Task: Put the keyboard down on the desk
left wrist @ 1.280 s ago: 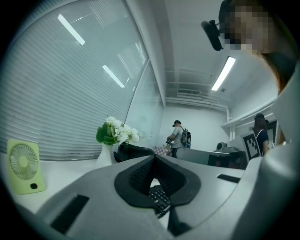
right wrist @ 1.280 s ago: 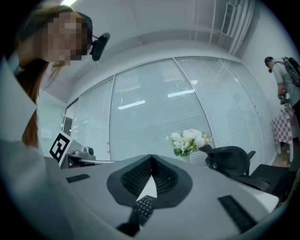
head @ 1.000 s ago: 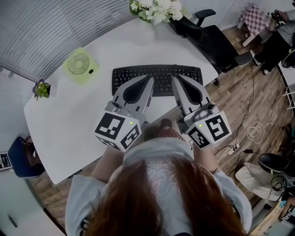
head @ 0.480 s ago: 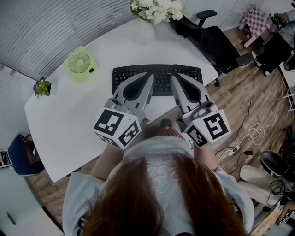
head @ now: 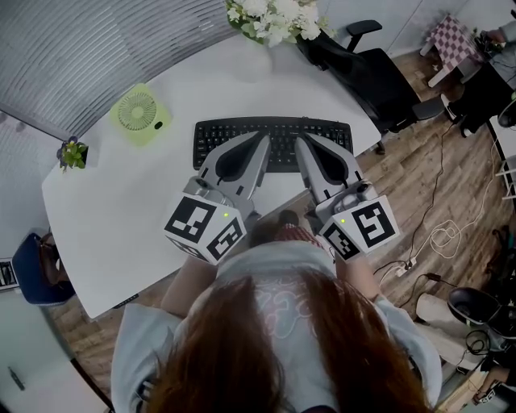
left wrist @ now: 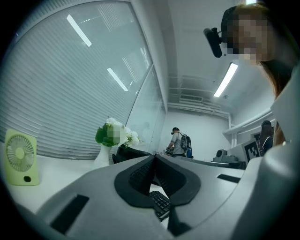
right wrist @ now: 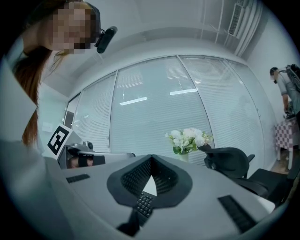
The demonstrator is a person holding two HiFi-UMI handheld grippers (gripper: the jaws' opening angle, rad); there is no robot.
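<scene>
A black keyboard (head: 278, 129) lies flat on the white desk (head: 153, 202), its long side across my view. Both grippers reach level over its near half. My left gripper (head: 264, 139) has its tips together above the keys, left of the middle. My right gripper (head: 298, 141) sits beside it, also shut, its tips over the keys. In the left gripper view the jaws meet at the tip (left wrist: 154, 157) and keys (left wrist: 161, 204) show below through the hollow. The right gripper view shows the same: closed tips (right wrist: 150, 157), keys (right wrist: 143, 206) underneath. Nothing sits between either pair of tips.
A green desk fan (head: 139, 113) stands at the desk's back left, a small potted plant (head: 72, 153) at its left corner, a vase of white flowers (head: 274, 16) at the back. A black office chair (head: 367, 68) stands right of the desk. Cables lie on the wooden floor (head: 439, 230).
</scene>
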